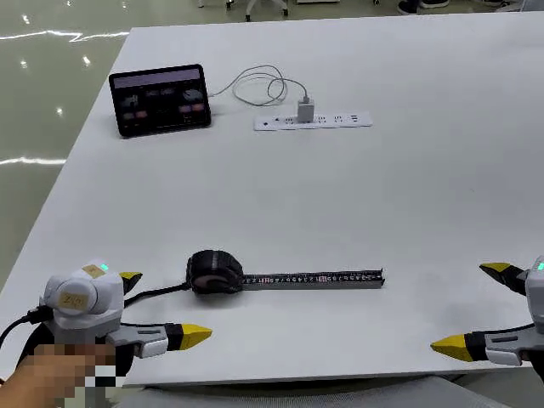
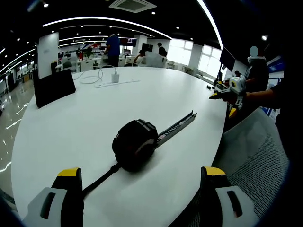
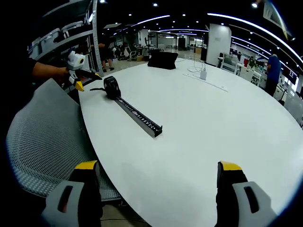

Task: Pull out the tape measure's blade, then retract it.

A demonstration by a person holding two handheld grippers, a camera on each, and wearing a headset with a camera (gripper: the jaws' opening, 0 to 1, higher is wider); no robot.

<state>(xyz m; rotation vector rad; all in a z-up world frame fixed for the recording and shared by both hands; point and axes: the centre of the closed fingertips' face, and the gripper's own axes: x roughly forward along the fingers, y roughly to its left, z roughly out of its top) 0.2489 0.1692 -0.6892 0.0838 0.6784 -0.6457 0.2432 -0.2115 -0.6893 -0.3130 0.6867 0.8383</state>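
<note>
The black round-cased tape measure [image 1: 214, 272] lay at lower centre of the head view, its marked blade [image 1: 314, 278] extended flat rightward on the white table [image 1: 357, 195], with a glossy floor [image 1: 42, 76] at upper left. My left gripper [image 1: 166, 306] and right gripper [image 1: 466, 308] stood spread, grasping nothing.

The table [image 1: 357, 195] is a smooth, matt white top, while the floor [image 1: 42, 76] in the upper left of the head view is glossy and mirrors the ceiling lights. The tape measure [image 1: 214, 272] at lower centre has a black case of matt, rubbery-looking plastic with a faint sheen, and its blade [image 1: 314, 278] is a dark, dull strip with fine print. My left gripper [image 1: 170, 306] and right gripper [image 1: 460, 307] are smooth grey plastic with matt yellow tips, the tablet [image 1: 161, 98] at upper left has a glossy screen, and the chair [image 3: 42, 142] at the left of the right gripper view is grey mesh cloth.
</note>
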